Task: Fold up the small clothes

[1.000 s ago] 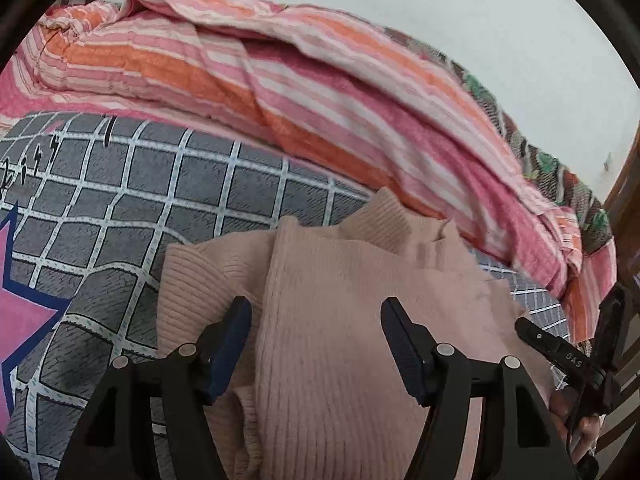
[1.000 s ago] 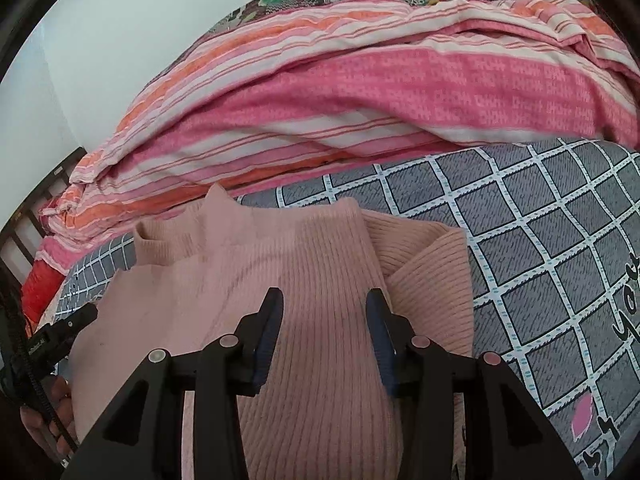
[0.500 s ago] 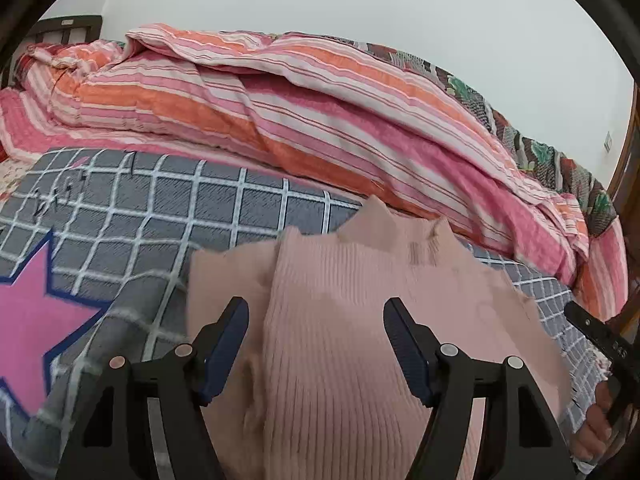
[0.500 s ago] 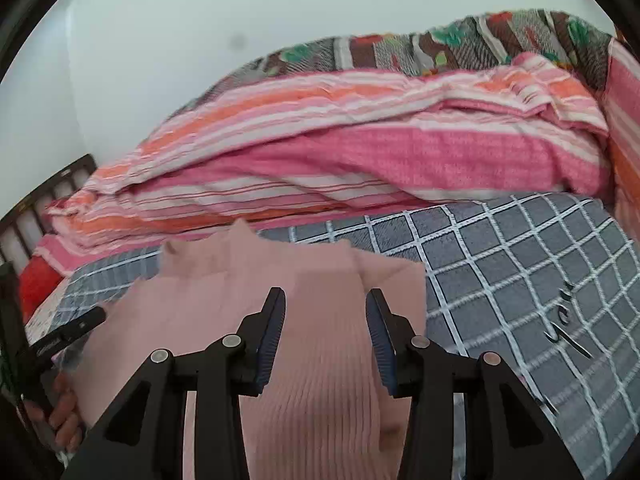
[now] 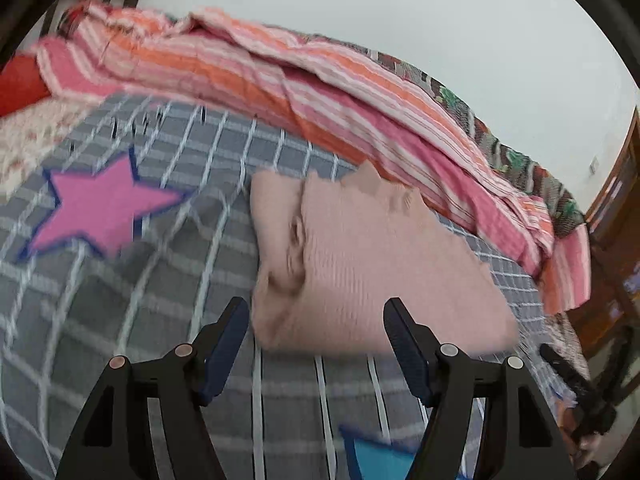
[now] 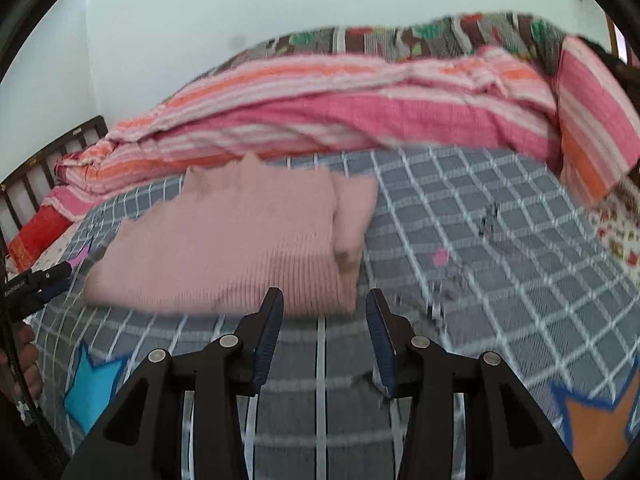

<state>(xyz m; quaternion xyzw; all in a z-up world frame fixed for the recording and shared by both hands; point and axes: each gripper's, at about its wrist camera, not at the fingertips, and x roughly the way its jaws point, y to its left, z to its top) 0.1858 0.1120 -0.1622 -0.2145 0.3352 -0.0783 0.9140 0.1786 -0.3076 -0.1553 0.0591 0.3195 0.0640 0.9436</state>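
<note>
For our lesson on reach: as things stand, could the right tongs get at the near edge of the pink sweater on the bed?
Probably yes. The right tongs stand open and empty just short of the sweater, with only bare checked bedcover between.

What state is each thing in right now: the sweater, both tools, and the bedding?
Pink ribbed sweater: folded, lying flat on the bed, held by neither tool.
Left tool: open, empty, just short of the sweater's near edge.
Right tool: open, empty, at the sweater's near edge.
Grey checked bedsheet: spread out, lightly wrinkled.
Striped pink blanket: bunched along the wall.
</note>
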